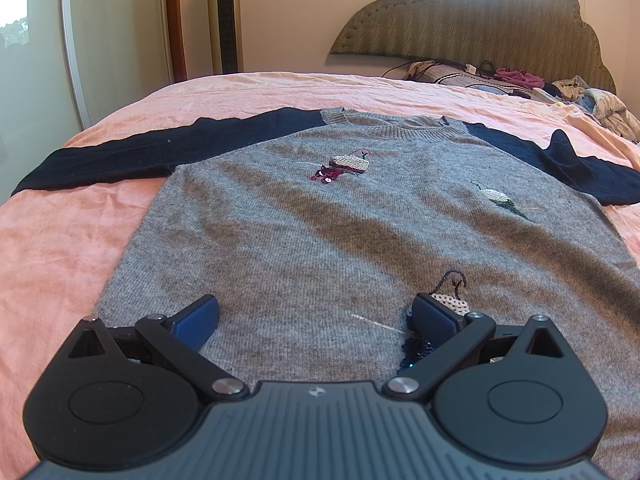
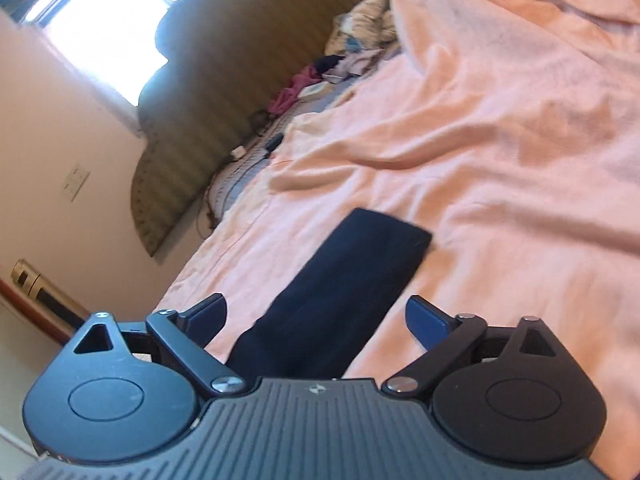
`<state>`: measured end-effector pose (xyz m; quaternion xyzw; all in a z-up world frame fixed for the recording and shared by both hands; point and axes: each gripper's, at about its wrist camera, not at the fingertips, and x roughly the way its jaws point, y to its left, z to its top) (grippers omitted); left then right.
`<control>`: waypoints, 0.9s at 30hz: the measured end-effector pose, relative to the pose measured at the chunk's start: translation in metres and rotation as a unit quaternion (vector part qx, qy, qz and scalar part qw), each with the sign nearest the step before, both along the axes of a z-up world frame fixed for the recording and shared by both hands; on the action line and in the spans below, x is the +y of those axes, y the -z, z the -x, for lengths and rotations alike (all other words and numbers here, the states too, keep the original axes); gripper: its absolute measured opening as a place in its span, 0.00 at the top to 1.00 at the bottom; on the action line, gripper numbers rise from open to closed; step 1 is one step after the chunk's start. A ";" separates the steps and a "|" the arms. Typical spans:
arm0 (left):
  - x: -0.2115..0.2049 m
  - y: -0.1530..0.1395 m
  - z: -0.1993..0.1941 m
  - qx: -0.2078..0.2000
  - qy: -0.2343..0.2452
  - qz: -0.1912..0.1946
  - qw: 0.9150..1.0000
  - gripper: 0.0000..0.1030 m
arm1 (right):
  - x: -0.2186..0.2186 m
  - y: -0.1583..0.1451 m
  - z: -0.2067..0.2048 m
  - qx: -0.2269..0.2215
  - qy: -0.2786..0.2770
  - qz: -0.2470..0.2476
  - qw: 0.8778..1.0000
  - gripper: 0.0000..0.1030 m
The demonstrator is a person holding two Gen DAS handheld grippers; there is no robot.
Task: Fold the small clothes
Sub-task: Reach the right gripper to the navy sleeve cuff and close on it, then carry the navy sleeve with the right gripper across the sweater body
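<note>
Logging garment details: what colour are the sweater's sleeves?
Dark navy sleeves on the grey sweater; left wrist view shows best.

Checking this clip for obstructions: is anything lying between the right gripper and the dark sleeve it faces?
Nothing visible does. The navy sleeve lies flat on the pink bedspread, running straight out between the open jaws of the right gripper, its pads clear of the fabric. The clutter by the headboard is far beyond it.

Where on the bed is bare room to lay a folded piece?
Free: pink sheet left of the sweater, below its dark sleeve; also beyond the collar. Crowded: clutter by the headboard.
</note>
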<state>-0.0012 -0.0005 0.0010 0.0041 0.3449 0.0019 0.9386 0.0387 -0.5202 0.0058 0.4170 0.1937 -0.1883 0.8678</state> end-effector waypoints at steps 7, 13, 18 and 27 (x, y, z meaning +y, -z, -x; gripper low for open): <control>0.000 0.000 0.000 0.000 0.000 0.000 1.000 0.00 | -0.023 0.024 -0.035 0.001 0.028 0.001 1.000 0.36; 0.000 -0.001 0.001 0.000 0.000 0.001 1.000 0.00 | -0.010 0.006 -0.025 -0.039 0.016 0.012 0.999 0.86; -0.001 -0.001 0.001 0.000 0.000 0.001 1.000 0.00 | 0.084 -0.067 -0.035 -0.128 -0.124 0.062 0.982 0.86; 0.000 -0.005 0.002 -0.001 0.002 0.004 1.000 0.00 | 0.286 -0.064 -0.112 -0.121 -0.350 0.025 0.929 0.86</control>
